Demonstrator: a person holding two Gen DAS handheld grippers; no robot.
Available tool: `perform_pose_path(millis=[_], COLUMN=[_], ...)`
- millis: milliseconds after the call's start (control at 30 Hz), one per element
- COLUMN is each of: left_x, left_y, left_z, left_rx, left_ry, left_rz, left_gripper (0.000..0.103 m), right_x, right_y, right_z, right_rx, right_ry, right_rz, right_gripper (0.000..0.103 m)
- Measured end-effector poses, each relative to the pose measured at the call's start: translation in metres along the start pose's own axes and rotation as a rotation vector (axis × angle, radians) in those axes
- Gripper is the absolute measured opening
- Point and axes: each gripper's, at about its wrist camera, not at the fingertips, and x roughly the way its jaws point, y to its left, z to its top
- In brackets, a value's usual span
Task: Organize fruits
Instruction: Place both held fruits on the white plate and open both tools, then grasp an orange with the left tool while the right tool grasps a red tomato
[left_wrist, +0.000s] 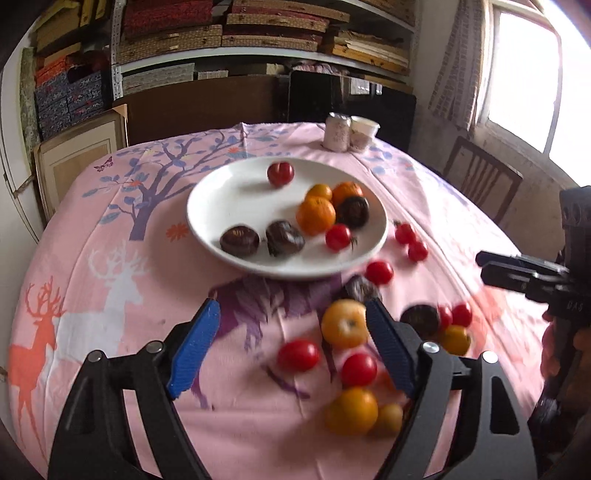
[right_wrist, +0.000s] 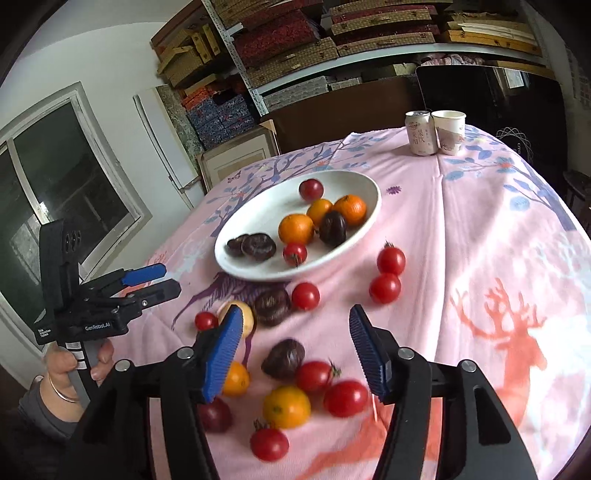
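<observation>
Our left gripper (left_wrist: 291, 317) and right gripper (right_wrist: 291, 326) hover spread and empty over loose fruit (right_wrist: 286, 406) on the cloth (right_wrist: 480, 236). More fruit fills the plate (left_wrist: 221, 199); a can (right_wrist: 420, 133) and cup (right_wrist: 448, 131) stand beyond.

We are seeing a white plate (right_wrist: 364, 184) holding three oranges (right_wrist: 295, 228), three dark brown fruits (right_wrist: 332, 228) and two red tomatoes (right_wrist: 294, 254). More fruit is lying loose on the cloth nearer us: red tomatoes (right_wrist: 390, 259), yellow-orange ones (right_wrist: 286, 406) and dark fruits (right_wrist: 271, 301).
</observation>
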Motion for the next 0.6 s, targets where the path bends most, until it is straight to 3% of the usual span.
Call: perform_pose_path(millis=[200,500,600], left_x=[-0.010,0.008,0.013], left_y=[-0.020,-0.038,-0.035], left_z=[-0.056,-0.056,-0.056], left_rx=[0.097,0.084,0.052], left_ry=[0.047,0.073,0.070], left_rz=[0.035,-0.043,-0.118], left_gripper=[0.075,0.054,0.043], right_x=[-0.022,-0.031,-0.034], right_y=[-0.013,-0.003,0.004], right_z=[-0.052,-0.067,-0.069], right_rx=[0.084,0.055,0.025], right_ry=[0.019,0.030,0.034], right_rz=[0.004,-0.007,-0.007], right_gripper=[0.061,0.061,0.061])
